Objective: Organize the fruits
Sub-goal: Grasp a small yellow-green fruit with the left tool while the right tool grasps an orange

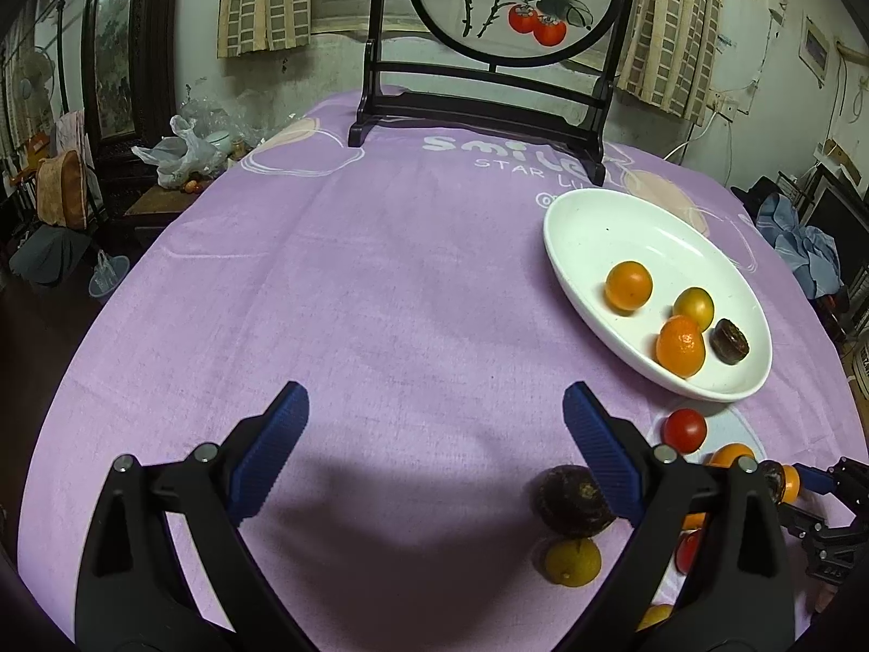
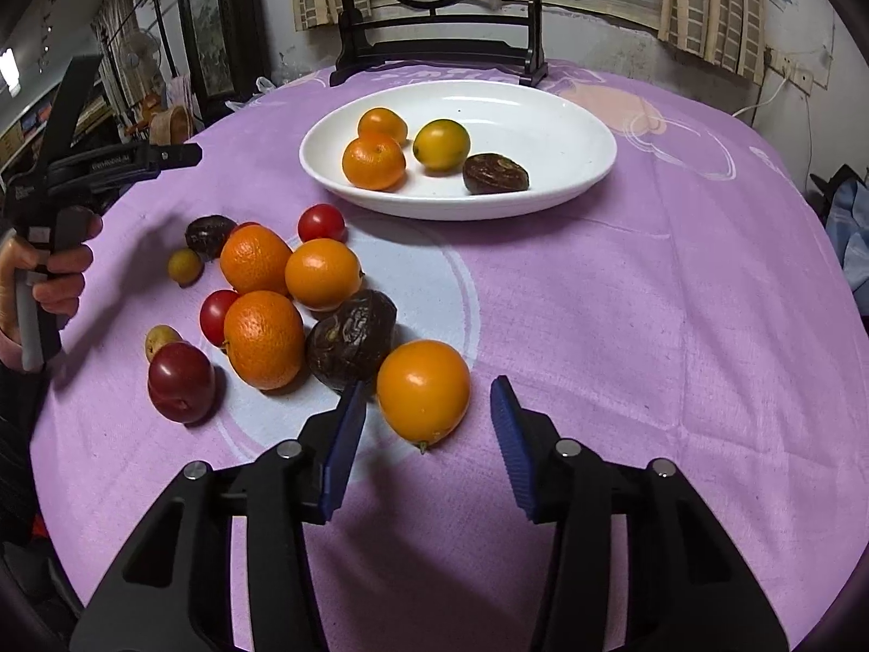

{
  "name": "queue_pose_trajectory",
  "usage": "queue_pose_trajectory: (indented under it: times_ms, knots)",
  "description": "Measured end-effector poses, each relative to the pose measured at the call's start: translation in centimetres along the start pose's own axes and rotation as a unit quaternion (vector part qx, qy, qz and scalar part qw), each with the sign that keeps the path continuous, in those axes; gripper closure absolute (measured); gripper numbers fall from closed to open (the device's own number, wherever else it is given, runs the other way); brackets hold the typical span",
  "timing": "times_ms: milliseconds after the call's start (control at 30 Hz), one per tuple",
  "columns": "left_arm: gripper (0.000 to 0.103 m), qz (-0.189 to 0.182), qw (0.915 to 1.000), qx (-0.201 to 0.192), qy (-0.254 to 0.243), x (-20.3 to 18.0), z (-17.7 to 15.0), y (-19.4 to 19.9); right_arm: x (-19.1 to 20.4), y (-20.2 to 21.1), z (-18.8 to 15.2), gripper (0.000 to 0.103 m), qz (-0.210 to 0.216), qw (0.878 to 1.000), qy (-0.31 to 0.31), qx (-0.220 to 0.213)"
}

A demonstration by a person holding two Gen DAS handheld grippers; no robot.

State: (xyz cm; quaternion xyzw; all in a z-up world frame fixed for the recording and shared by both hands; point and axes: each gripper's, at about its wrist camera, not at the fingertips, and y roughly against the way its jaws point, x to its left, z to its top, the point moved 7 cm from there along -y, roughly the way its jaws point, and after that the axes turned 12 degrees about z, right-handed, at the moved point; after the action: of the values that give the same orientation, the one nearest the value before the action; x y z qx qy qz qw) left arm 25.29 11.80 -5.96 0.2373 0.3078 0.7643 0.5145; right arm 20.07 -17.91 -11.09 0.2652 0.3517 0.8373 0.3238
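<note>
A white oval plate holds two oranges, a yellow-green citrus and a dark passion fruit; it also shows in the left wrist view. Several loose fruits lie in a heap in front of it: oranges, red tomatoes, dark passion fruits, small yellow fruits. My right gripper is open, its jaws either side of an orange on the cloth. My left gripper is open and empty over bare cloth, left of the heap.
The round table wears a purple cloth. A black wooden stand with a round persimmon painting stands at the far edge behind the plate. Clutter and furniture surround the table.
</note>
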Motion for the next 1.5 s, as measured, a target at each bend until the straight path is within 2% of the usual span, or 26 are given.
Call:
queue_pose_trajectory:
  times_ms: [267, 600, 700, 833, 900, 1000, 1067, 1100, 1167, 1267, 1500]
  knots:
    - [0.007, 0.004, 1.0000, 0.006, -0.001, 0.3, -0.4, -0.2, -0.3, -0.6, 0.0, 0.066, -0.006, 1.000, 0.000, 0.011]
    - [0.007, 0.000, 0.9997, 0.003, -0.023, -0.2, -1.3, 0.1, -0.8, 0.1, 0.2, 0.067, -0.014, 1.000, -0.009, -0.005]
    - [0.007, -0.034, 0.9986, 0.008, -0.039, -1.0, -2.2, 0.7, -1.1, 0.4, 0.4, 0.067, -0.014, 1.000, -0.015, -0.011]
    - [0.008, -0.091, 0.9924, 0.012, -0.082, -2.9, -3.7, 1.8, -1.1, 0.9, 0.6, 0.067, -0.012, 0.999, -0.021, -0.021]
    - [0.011, -0.122, 0.9863, 0.015, -0.110, -4.2, -4.5, 2.5, -1.1, 1.1, 0.7, 0.067, -0.008, 0.999, -0.026, -0.028]
    - [0.020, -0.145, 0.9787, 0.025, -0.143, -5.6, -5.7, 2.8, -1.4, 1.7, 0.8, 0.067, -0.008, 0.998, -0.036, -0.041]
    - [0.032, -0.152, 0.9748, 0.033, -0.160, -6.1, -6.4, 2.8, -1.6, 1.7, 0.8, 0.067, -0.008, 0.998, -0.044, -0.042]
    - [0.035, -0.154, 0.9730, 0.038, -0.168, -6.4, -6.8, 2.7, -1.7, 1.7, 0.7, 0.067, -0.010, 0.998, -0.046, -0.041]
    - [0.045, -0.154, 0.9703, 0.045, -0.181, -6.8, -7.5, 2.7, -1.7, 1.7, 0.7, 0.067, -0.011, 0.998, -0.046, -0.040]
    - [0.051, -0.148, 0.9679, 0.051, -0.197, -7.1, -8.2, 2.3, -1.4, 1.6, 0.7, 0.067, -0.009, 0.998, -0.042, -0.040]
    - [0.064, -0.120, 0.9692, 0.058, -0.207, -6.8, -8.7, 1.3, -1.5, 1.5, 0.7, 0.067, -0.011, 0.998, -0.042, -0.038]
